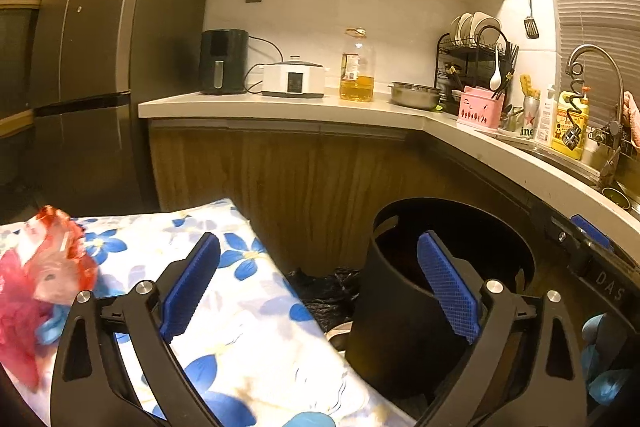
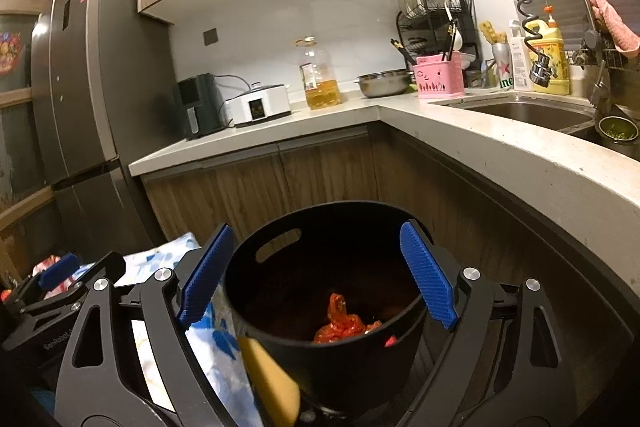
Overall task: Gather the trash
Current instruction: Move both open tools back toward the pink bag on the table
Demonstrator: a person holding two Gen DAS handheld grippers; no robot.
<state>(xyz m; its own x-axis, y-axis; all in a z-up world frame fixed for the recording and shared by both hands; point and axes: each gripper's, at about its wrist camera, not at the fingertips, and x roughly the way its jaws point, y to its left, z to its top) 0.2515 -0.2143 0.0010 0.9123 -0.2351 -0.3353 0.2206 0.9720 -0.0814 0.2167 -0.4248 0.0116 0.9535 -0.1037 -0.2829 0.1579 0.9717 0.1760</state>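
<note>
Both grippers' fingers are spread, grasping nothing: right gripper (image 2: 316,277) frames the black bin (image 2: 320,355) holding red trash (image 2: 344,325) at lower centre; left gripper (image 1: 320,287) hangs beside a red bag (image 1: 44,267), lower left.

In the left wrist view the red plastic bag (image 1: 38,275) at nine o'clock is smeared by blur and cut by the left edge. The black bin (image 1: 404,303) hides its own floor, and the blue finger pad (image 1: 448,287) covers part of its rim. At four o'clock lettering on the other gripper's body (image 1: 608,291) is too blurred to read. In the right wrist view the yellow object (image 2: 272,383) at six o'clock is blurred beyond naming
</note>
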